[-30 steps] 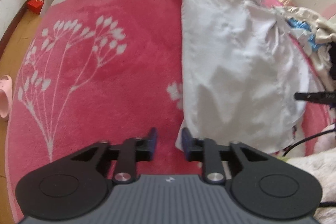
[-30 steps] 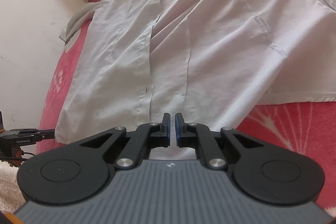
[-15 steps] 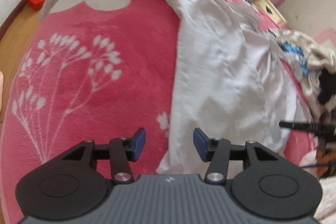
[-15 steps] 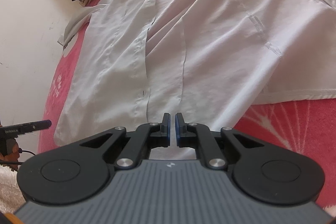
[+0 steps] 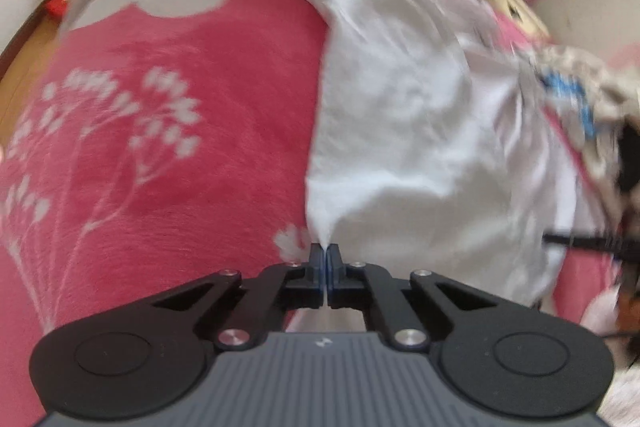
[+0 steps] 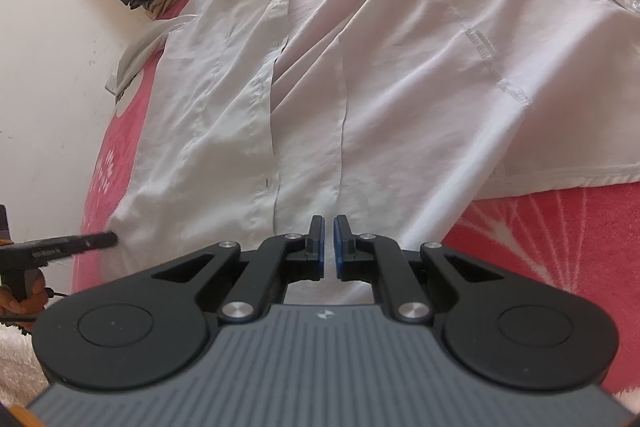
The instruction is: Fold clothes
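A white shirt [image 6: 360, 67] lies spread on the pink blanket [image 5: 160, 107].

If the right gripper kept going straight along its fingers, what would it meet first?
Most likely the white shirt. The right gripper is shut on the shirt's near hem, and its panels fill the view straight ahead on the pink blanket. Depth is hard to judge.

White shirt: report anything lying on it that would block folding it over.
Nothing visible lies on the white shirt. The left gripper is shut on its hem corner, the right gripper on its lower edge.
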